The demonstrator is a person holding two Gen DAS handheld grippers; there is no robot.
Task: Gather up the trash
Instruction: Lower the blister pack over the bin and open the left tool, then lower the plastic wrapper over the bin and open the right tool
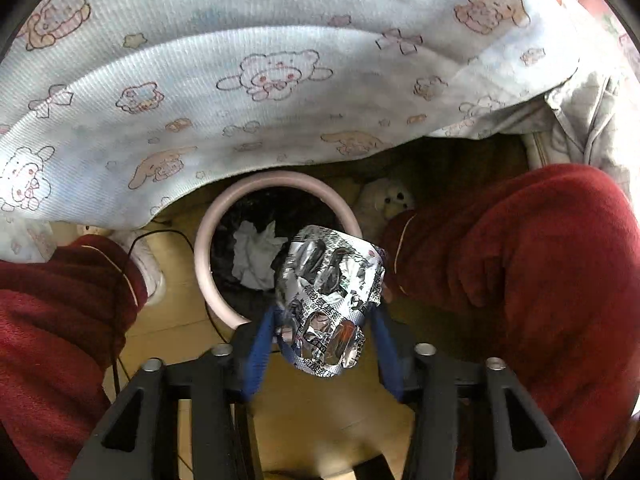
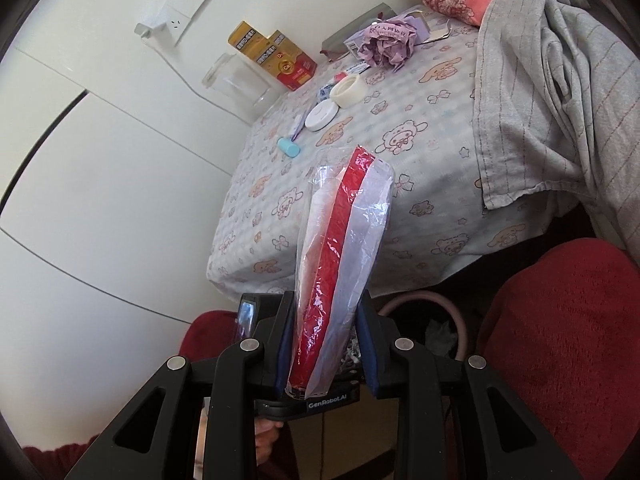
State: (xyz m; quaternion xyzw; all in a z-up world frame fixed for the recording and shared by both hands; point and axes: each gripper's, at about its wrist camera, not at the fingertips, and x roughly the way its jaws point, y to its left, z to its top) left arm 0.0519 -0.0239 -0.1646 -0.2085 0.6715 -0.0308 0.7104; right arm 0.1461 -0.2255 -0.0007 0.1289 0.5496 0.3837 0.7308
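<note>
The left gripper (image 1: 326, 316) pinches a crumpled silver foil blister pack (image 1: 330, 300) above the round pink-rimmed bin (image 1: 204, 256) — the right gripper (image 2: 326, 344) clamps a crinkly clear-and-red plastic wrapper (image 2: 340, 256) by the cartoon-print bedsheet (image 2: 432, 184).

left gripper (image 1: 326, 316) pinching foil blister pack (image 1: 330, 292) | above bin (image 1: 208, 248)
</note>
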